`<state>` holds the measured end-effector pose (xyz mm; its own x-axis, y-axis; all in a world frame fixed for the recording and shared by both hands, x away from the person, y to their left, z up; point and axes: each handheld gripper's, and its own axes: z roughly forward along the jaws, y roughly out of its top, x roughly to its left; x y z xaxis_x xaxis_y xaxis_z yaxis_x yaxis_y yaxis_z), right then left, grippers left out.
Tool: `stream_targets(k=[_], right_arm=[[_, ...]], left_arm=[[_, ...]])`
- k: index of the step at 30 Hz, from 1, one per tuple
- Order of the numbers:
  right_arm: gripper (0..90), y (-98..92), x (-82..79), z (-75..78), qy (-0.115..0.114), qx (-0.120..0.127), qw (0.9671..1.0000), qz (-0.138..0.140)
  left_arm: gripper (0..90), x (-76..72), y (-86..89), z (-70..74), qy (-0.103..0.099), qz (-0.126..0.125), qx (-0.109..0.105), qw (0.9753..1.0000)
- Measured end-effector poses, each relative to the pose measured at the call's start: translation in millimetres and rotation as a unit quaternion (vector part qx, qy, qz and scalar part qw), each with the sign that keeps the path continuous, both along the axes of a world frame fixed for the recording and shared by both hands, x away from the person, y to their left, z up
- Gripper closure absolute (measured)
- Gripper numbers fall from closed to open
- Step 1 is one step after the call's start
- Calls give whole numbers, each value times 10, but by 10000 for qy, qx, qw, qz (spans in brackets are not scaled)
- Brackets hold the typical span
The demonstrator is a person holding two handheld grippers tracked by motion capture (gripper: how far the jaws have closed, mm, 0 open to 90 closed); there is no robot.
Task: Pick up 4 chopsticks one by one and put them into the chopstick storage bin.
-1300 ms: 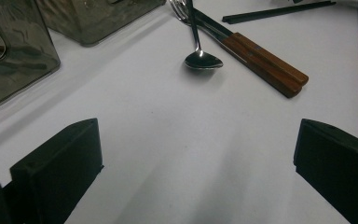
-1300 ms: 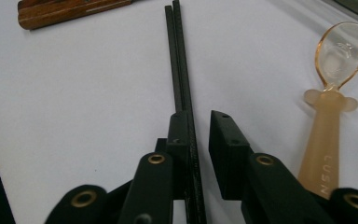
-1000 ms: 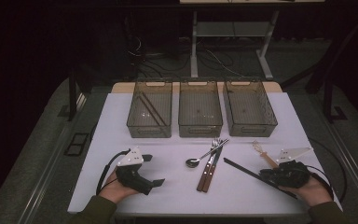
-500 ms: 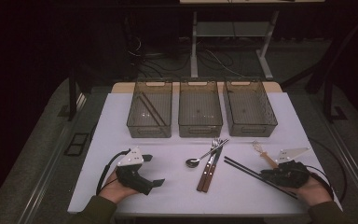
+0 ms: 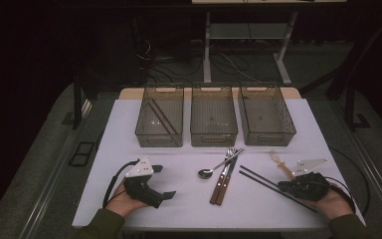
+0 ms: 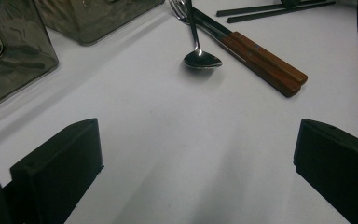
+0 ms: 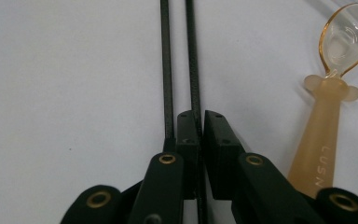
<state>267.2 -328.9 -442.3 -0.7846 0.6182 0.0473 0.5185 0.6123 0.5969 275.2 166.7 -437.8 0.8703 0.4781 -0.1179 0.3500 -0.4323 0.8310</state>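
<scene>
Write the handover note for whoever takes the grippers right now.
Right gripper: jaws closed on one black chopstick; the other chopstick lies just outside them, on the table.
Left gripper: open, holding nothing, over bare table.
Loose on the table: metal spoon, two wooden-handled pieces, amber plastic spoon.
Done: a pair of chopsticks already lies in the left bin. Middle bin and right bin look empty.
Left: all the loose cutlery, probably into bins.

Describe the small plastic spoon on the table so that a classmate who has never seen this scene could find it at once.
Start at the white table and go to its near right part, below the right-hand bin. The spoon lies beside the right gripper and the black chopsticks. Unlike the metal cutlery, it is translucent amber with a clear bowl.
</scene>
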Motion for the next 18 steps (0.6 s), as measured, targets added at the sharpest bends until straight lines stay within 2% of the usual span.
stream_targets(k=[18], right_arm=[[853,7,3,6,-45,-67,9999,105]], left_arm=[[0,1,-1,-1,1,-6,8,10000]])
